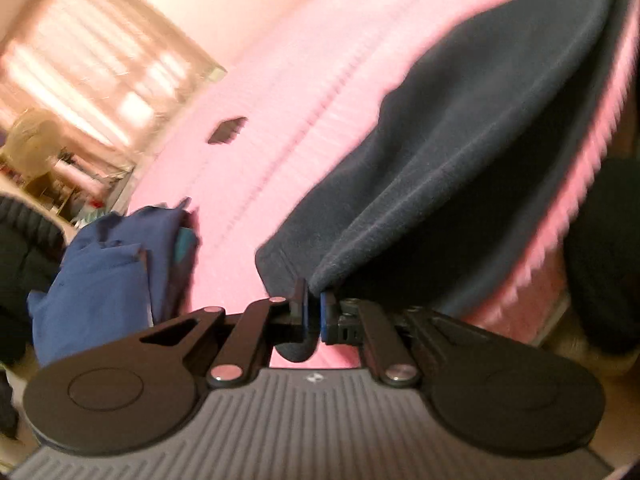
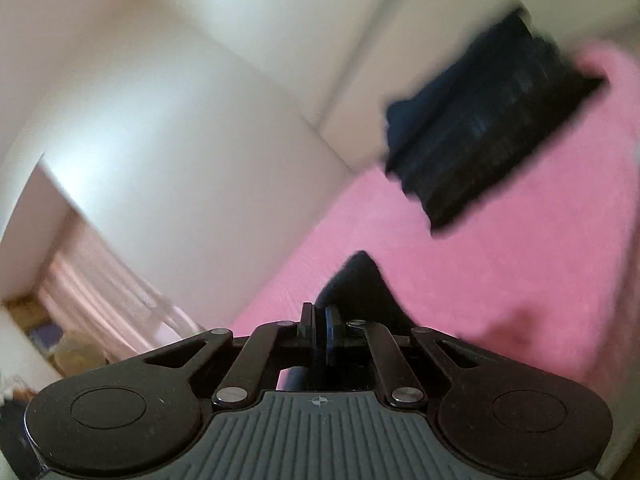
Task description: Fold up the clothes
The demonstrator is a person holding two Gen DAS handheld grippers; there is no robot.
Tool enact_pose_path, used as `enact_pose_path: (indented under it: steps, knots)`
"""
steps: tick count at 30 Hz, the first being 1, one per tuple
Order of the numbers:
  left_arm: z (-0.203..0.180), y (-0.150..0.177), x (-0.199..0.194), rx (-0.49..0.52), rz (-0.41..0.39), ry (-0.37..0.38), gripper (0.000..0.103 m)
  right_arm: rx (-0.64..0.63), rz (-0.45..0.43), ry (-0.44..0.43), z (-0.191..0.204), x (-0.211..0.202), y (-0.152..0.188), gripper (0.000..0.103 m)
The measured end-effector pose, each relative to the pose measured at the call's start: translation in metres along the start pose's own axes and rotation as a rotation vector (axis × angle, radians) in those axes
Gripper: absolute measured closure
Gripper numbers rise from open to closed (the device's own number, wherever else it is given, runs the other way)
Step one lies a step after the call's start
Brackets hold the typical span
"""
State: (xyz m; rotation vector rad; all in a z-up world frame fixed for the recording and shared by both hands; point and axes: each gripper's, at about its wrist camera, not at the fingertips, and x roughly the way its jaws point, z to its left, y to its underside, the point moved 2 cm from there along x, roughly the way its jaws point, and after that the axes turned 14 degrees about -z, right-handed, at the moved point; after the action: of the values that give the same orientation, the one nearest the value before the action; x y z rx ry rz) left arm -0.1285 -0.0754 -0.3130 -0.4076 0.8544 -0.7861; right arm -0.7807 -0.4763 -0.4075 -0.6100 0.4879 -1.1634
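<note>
- While both views are tilted and motion-blurred, the left gripper is plainly clenched on an edge of the dark navy garment, cloth pinched between the pads and bulging out behind them.
- Garment runs up and away from that pinch, draped over the pink bed cover; rest of it lies on the bed w/ long creases.
- Right gripper is also closed on dark cloth, a peak of it sticking up past the pads; looks like the same garment, can't confirm.
- Beyond it on the pink cover sits a stack of folded dark clothes, near the wall.
- Left view also shows a blue garment pile at the bed's edge, apart from the navy one.
- Risks, as I judge them: grips are thin edge pinches, so a fast swing could pull cloth out of one side, and the fold would land skewed.
- If the 2 hands move unevenly, creases get locked in.
- Swinging wide could clip the stack or drag the cover.
</note>
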Motion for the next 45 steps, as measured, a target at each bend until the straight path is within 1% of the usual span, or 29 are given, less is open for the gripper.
enact_pose_path:
  steps: [2, 3, 4, 6, 7, 10, 12, 14, 15, 18, 21, 23, 26, 27, 28, 29, 30, 33, 36, 37, 38, 39, 40, 42, 45]
  knots:
    - [-0.017, 0.009, 0.005, 0.065, 0.048, 0.082, 0.099, 0.012, 0.079, 0.126, -0.029, -0.002, 0.017, 0.100]
    - [-0.026, 0.014, 0.008, 0.098, 0.072, 0.123, 0.099, 0.026, 0.109, 0.182, -0.042, -0.004, 0.025, 0.100]
    - [-0.033, 0.017, 0.010, 0.130, 0.088, 0.148, 0.099, 0.048, 0.123, 0.221, -0.053, -0.007, 0.030, 0.100]
    - [-0.047, 0.022, 0.013, 0.192, 0.108, 0.174, 0.099, 0.038, 0.127, 0.253, -0.059, -0.016, 0.038, 0.100]
    - [-0.050, 0.024, 0.015, 0.202, 0.114, 0.179, 0.099, 0.030, 0.126, 0.261, -0.060, -0.019, 0.040, 0.100]
    - [-0.042, 0.024, 0.016, 0.173, 0.112, 0.172, 0.099, 0.024, 0.124, 0.272, -0.060, -0.023, 0.043, 0.100]
    - [-0.033, 0.023, 0.015, 0.151, 0.104, 0.155, 0.099, 0.032, 0.105, 0.271, -0.055, -0.026, 0.037, 0.100]
    - [-0.023, 0.021, 0.011, 0.107, 0.088, 0.128, 0.099, 0.006, 0.087, 0.266, -0.048, -0.030, 0.030, 0.100]
    - [-0.021, 0.021, 0.011, 0.096, 0.085, 0.125, 0.099, -0.005, 0.085, 0.271, -0.048, -0.032, 0.028, 0.103]
    - [-0.023, 0.025, 0.014, 0.096, 0.090, 0.137, 0.099, 0.008, 0.099, 0.312, -0.062, -0.038, 0.026, 0.103]
    - [-0.028, 0.026, 0.017, 0.119, 0.097, 0.145, 0.099, 0.005, 0.135, 0.295, -0.061, -0.039, 0.028, 0.103]
    - [-0.032, 0.027, 0.020, 0.136, 0.102, 0.150, 0.099, -0.012, 0.142, 0.263, -0.054, -0.040, 0.027, 0.103]
    - [-0.036, 0.027, 0.022, 0.155, 0.106, 0.154, 0.099, -0.011, 0.136, 0.204, -0.041, -0.037, 0.030, 0.098]
    - [-0.037, 0.027, 0.021, 0.158, 0.106, 0.155, 0.099, -0.003, 0.137, 0.195, -0.039, -0.035, 0.031, 0.093]
    - [-0.038, 0.027, 0.021, 0.161, 0.106, 0.155, 0.099, 0.007, 0.142, 0.196, -0.038, -0.032, 0.033, 0.072]
    - [-0.038, 0.027, 0.021, 0.161, 0.106, 0.156, 0.099, 0.018, 0.145, 0.201, -0.038, -0.028, 0.035, 0.058]
    - [-0.038, 0.027, 0.021, 0.159, 0.106, 0.157, 0.099, 0.025, 0.152, 0.206, -0.038, -0.024, 0.037, 0.040]
    - [-0.034, 0.029, 0.021, 0.162, 0.103, 0.162, 0.099, 0.029, 0.181, 0.218, -0.039, -0.012, 0.044, 0.040]
    - [-0.035, 0.029, 0.021, 0.161, 0.103, 0.164, 0.099, 0.036, 0.188, 0.244, -0.037, -0.005, 0.042, 0.040]
    - [-0.035, 0.028, 0.022, 0.159, 0.102, 0.164, 0.099, 0.048, 0.191, 0.250, -0.037, -0.002, 0.041, 0.043]
    - [-0.035, 0.028, 0.023, 0.157, 0.102, 0.164, 0.098, 0.070, 0.201, 0.250, -0.038, 0.002, 0.041, 0.055]
    - [-0.035, 0.028, 0.023, 0.155, 0.101, 0.164, 0.098, 0.094, 0.220, 0.247, -0.039, 0.006, 0.041, 0.091]
    - [-0.034, 0.027, 0.024, 0.154, 0.099, 0.163, 0.098, 0.109, 0.231, 0.252, -0.040, 0.009, 0.041, 0.099]
    - [-0.031, 0.025, 0.020, 0.157, 0.090, 0.150, 0.099, 0.090, 0.212, 0.244, -0.034, 0.009, 0.035, 0.101]
    - [-0.020, 0.019, 0.008, 0.156, 0.058, 0.098, 0.099, 0.050, 0.138, 0.192, -0.013, -0.007, 0.016, 0.102]
